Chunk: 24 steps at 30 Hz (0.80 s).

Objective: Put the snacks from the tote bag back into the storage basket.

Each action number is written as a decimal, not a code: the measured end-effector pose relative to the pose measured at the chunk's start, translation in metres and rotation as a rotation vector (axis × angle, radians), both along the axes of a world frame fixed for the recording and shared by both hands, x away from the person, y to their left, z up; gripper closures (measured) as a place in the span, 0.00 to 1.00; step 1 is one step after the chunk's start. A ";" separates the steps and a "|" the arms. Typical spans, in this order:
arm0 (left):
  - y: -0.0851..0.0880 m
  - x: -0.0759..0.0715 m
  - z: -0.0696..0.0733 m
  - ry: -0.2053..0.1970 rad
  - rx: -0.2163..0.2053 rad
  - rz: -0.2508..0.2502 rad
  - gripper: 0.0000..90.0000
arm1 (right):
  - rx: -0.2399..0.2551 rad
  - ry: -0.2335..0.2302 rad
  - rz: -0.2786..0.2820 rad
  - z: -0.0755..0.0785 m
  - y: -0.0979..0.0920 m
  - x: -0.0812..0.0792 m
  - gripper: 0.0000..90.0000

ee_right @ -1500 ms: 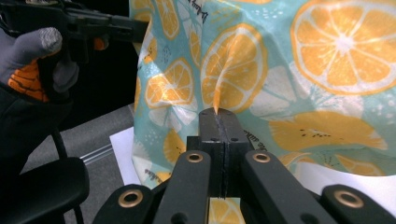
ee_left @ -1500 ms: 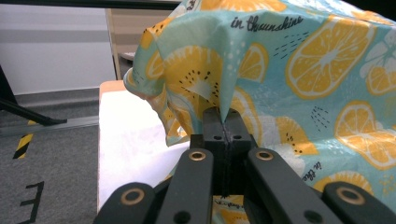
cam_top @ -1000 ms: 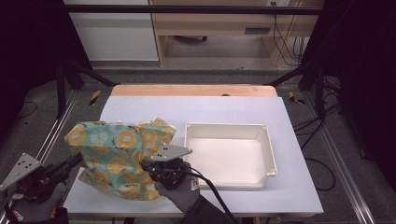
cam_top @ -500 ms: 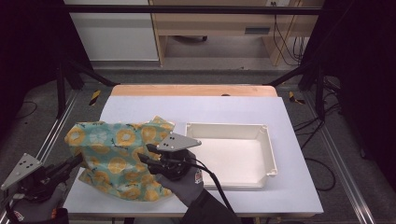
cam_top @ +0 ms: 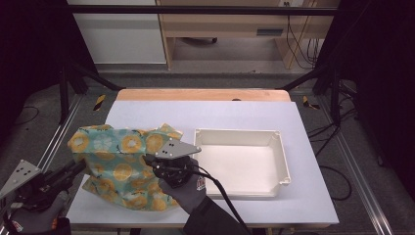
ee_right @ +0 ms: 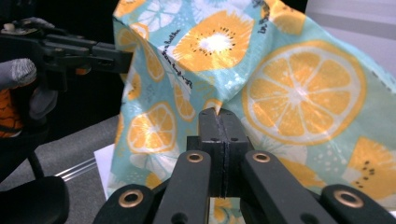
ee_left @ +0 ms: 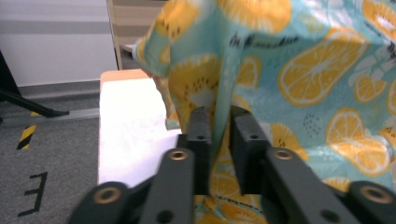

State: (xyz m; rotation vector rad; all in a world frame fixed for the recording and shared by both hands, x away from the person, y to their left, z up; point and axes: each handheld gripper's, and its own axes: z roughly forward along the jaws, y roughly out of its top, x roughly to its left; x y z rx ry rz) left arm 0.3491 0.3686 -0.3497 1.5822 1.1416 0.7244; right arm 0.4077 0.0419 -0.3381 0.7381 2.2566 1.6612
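Covering most of the floor between dark frame posts, a white-topped table [cam_top: 244,115] with a wooden far edge carries a citrus-print cloth [cam_top: 117,166] at its near left corner and a white tray [cam_top: 281,159] right of centre. The right gripper [ee_right: 218,112] has its jaws pressed together, pinching the cloth. The left gripper [ee_left: 219,116] has just been opening; cloth hangs between its slightly parted jaws.

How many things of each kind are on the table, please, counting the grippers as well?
Patterned cloth: 1
White tray: 1
Grippers, left gripper and right gripper: 2
Total: 4
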 end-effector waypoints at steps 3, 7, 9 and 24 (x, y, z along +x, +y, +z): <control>0.001 -0.001 0.008 -0.019 -0.011 0.009 0.75 | 0.006 -0.007 0.010 0.002 -0.001 -0.003 1.00; 0.004 0.000 0.019 -0.052 -0.019 0.014 0.69 | 0.000 -0.009 0.017 0.002 0.000 -0.006 1.00; 0.004 0.002 0.023 -0.062 -0.021 0.011 0.68 | -0.004 -0.007 0.025 0.001 0.000 -0.007 1.00; -0.002 0.003 0.020 -0.021 0.024 -0.022 1.00 | -0.023 0.022 0.087 -0.006 0.010 -0.013 1.00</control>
